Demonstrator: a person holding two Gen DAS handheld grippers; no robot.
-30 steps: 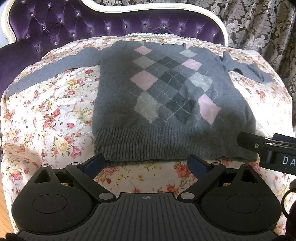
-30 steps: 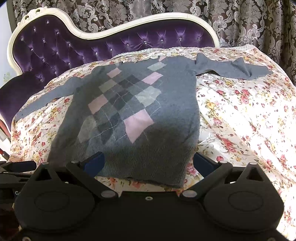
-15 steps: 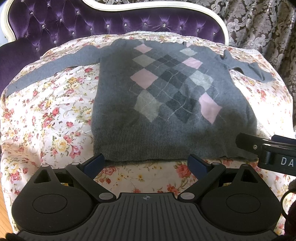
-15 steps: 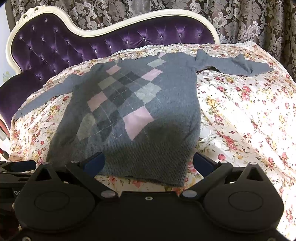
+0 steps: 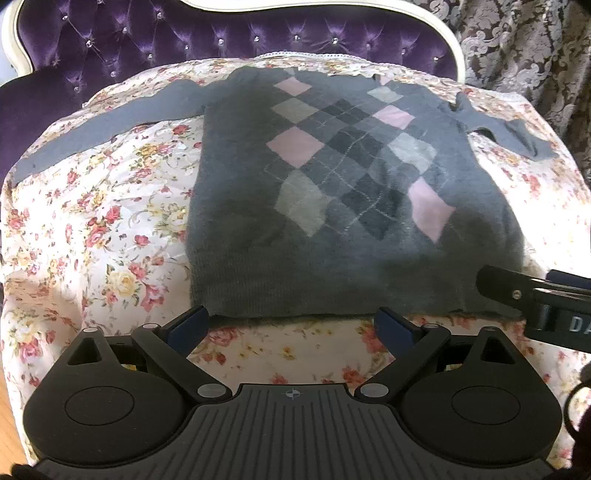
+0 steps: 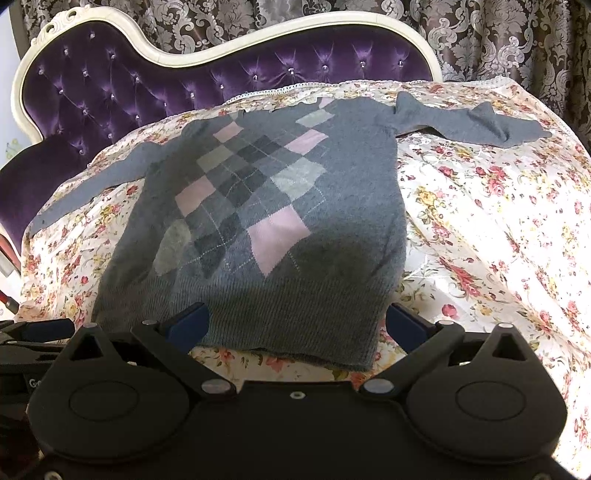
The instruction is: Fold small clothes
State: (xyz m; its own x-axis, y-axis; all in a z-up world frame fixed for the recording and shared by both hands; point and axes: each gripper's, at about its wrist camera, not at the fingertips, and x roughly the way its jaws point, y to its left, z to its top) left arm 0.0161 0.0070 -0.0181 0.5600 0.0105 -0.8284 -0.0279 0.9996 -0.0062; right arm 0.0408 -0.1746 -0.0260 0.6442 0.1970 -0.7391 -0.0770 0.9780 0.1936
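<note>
Both views edged nearer, grey sweater [image 5: 332, 206] flat on floral sheet [image 5: 92, 229], both tongs [image 5: 291, 326] [image 6: 295, 326] wide, empty

a home, likely a sitting room: tufted purple velvet sofa [image 6: 229, 77] at 12 o'clock, damask curtains [image 6: 517, 33] behind, floral cover [image 6: 498, 221] spread over the seat.

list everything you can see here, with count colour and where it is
sweater: 1, grey with pink and grey argyle, spread flat on the cover, sleeves out to both sides
cover: 1, white floral, draped over the sofa seat
sofa: 1, purple tufted with cream frame, behind the sweater
curtain: 1, brown damask, behind the sofa
left gripper: 1, black with blue pads, open, near the sweater hem
right gripper: 1, black with blue pads, open, at the hem's right end
</note>
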